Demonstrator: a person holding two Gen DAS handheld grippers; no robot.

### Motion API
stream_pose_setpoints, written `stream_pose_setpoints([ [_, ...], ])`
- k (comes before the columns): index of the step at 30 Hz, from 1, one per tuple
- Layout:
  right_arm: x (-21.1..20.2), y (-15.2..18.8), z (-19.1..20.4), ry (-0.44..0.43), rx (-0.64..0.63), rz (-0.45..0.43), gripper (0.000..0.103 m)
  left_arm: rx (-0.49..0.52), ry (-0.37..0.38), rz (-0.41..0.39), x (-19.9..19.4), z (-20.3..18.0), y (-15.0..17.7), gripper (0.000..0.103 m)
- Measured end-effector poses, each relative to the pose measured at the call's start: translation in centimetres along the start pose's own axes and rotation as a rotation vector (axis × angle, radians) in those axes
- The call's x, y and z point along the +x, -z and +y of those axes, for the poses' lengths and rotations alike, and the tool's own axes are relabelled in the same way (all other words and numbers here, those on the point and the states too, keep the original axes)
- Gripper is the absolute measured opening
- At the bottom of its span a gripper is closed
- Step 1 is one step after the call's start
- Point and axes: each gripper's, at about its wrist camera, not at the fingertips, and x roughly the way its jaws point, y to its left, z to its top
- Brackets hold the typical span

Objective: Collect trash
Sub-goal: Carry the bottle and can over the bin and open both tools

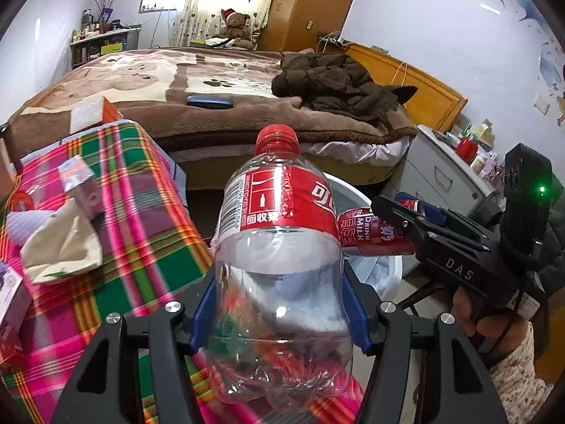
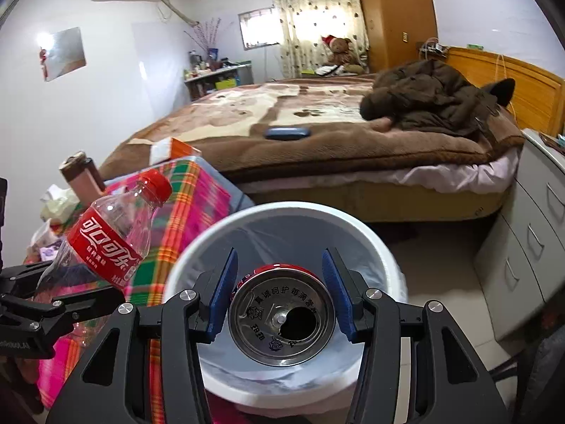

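Note:
My left gripper is shut on an empty clear plastic bottle with a red cap and red label, its blue pads pressed on the bottle's lower body. The same bottle shows at the left of the right wrist view, tilted over the plaid-covered table. My right gripper is shut on a red drink can, open top facing the camera, held above the white bin lined with a pale bag. The can and right gripper also appear right of the bottle, over the bin's rim.
A table under a pink-green plaid cloth carries crumpled paper, wrappers and small boxes. Behind stands a bed with a brown blanket and dark jacket. A grey drawer unit stands to the right of the bin. A person's hand holds the right gripper.

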Motion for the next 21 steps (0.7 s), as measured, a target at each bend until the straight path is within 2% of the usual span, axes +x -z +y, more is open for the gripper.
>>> stream_pose_setpoints([
  [2, 0.3, 0.1, -0.5, 0.015, 0.001, 0.013, 0.051, 0.032, -0.008, -0.005, 0.7, -1.0, -0.1, 0.064],
  [6, 0.9, 0.1, -1.3, 0.026, 0.0, 0.034, 0.051, 0.027, -0.004, 0.033, 2.6, -1.8, -0.6, 0.064],
  [15, 1.3, -0.3, -2.2, 0.055, -0.005, 0.035, 0.051, 0.028, -0.008, 0.044, 4.5, -2.5, -1.2, 0.065],
  [17, 1.4, -0.2, -2.4, 0.062, -0.004, 0.04, 0.051, 0.019, 0.0, 0.044, 4.6, -2.4, -1.1, 0.072],
  [19, 1.4, -0.1, -2.4, 0.067, 0.0, 0.043, 0.052, 0.031, -0.009, 0.02, 4.0, -2.4, -1.1, 0.085],
  [21, 1.2, 0.0, -2.3, 0.066, 0.006, 0.04, 0.052, 0.039, -0.005, 0.011, 3.5, -2.3, -1.0, 0.085],
])
